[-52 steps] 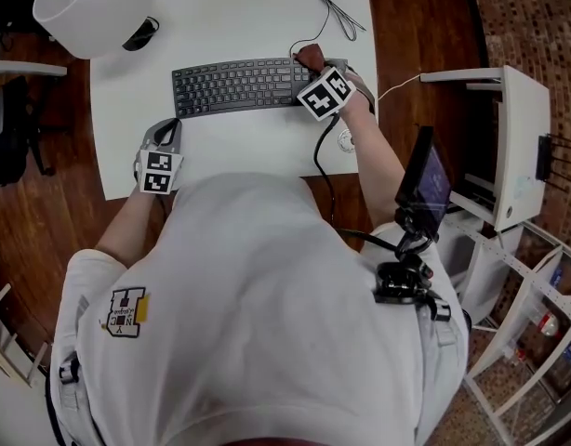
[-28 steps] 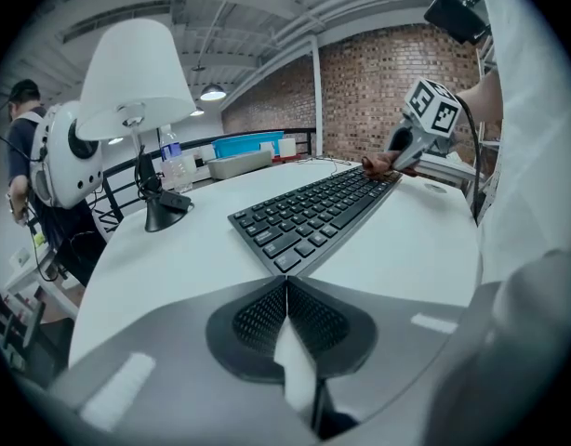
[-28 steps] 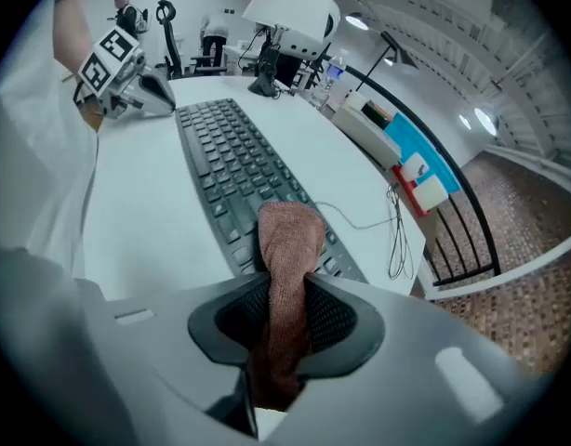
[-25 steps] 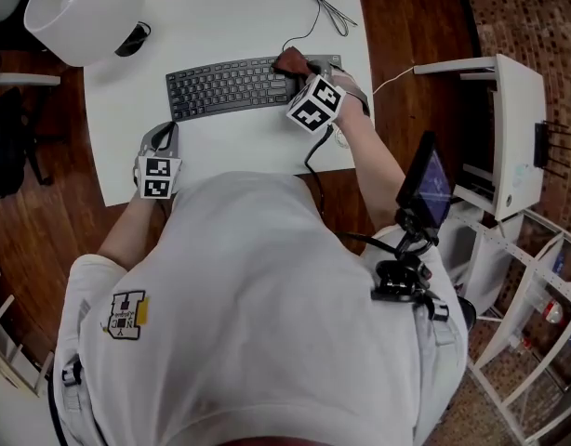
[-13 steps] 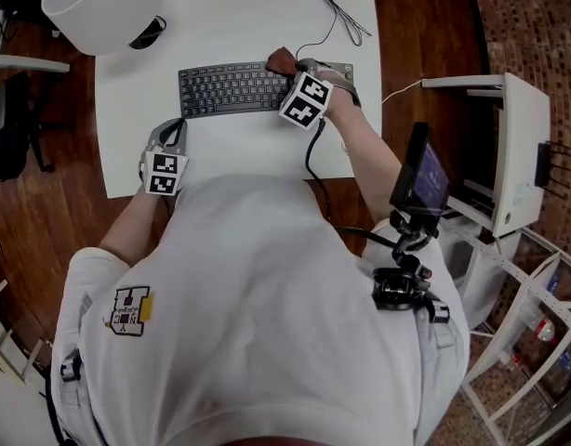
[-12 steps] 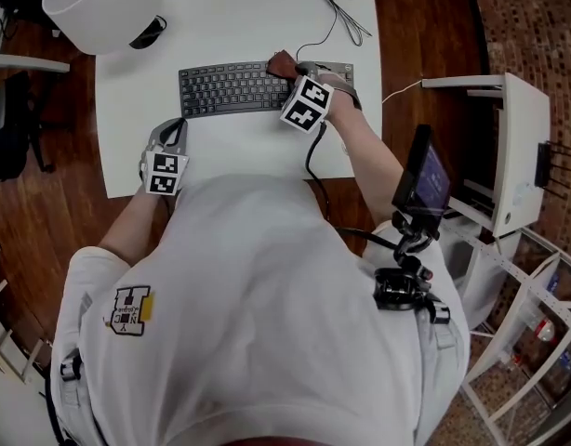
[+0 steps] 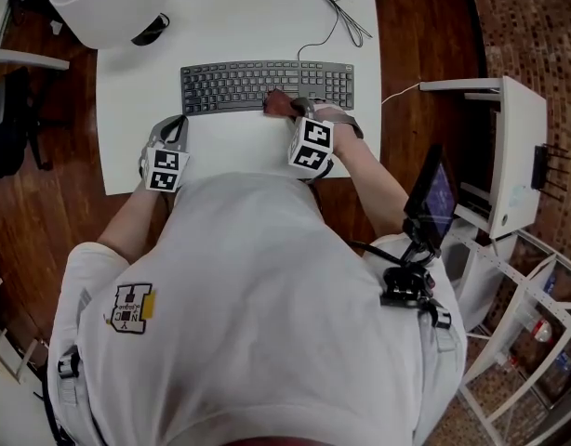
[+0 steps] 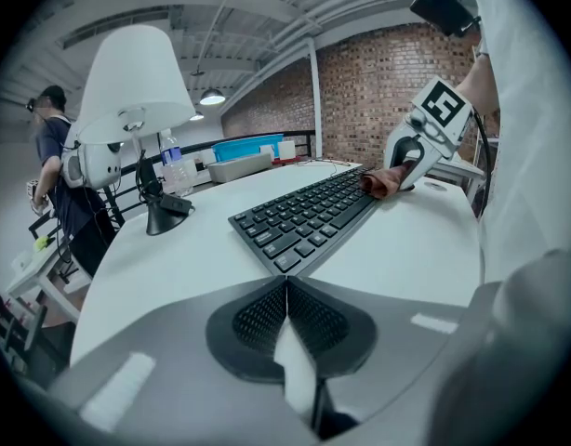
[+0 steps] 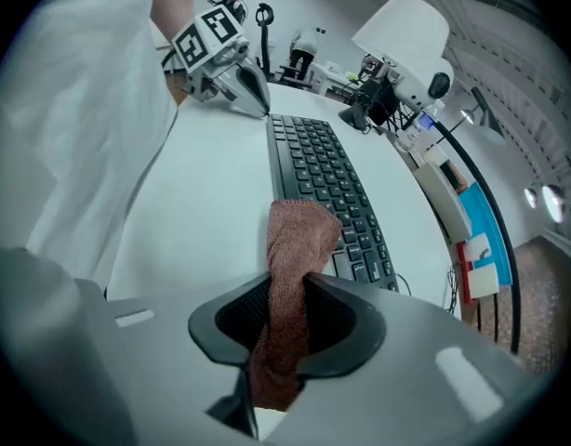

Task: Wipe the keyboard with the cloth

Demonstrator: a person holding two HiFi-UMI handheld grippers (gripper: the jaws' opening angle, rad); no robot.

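Right claw (image 7: 287, 110): pinching the brown cloth (image 7: 277, 103). In the right gripper view the cloth (image 9: 299, 240) runs up between the 2 jaws, bunched, and both pads press on it. Its free end droops forward over the keys.

Cloth position: on the near rows of the black keyboard (image 7: 239, 84), a little right of the middle. The right claw points steeply down at that spot.

Keyboard lies across the white worktop (image 7: 248, 17), its long side facing the person. A thin black cable (image 7: 339, 12) trails off beyond its far right corner.

Left claw (image 7: 169, 130): jaws pressed together, nothing between them, tips meeting in 1 seam in the left gripper view (image 8: 286, 291). It sits over bare worktop just off the keyboard's near left corner, apart from the keys.

A white lamp (image 7: 109, 3) stands at the far left corner of the worktop, well apart from both claws.
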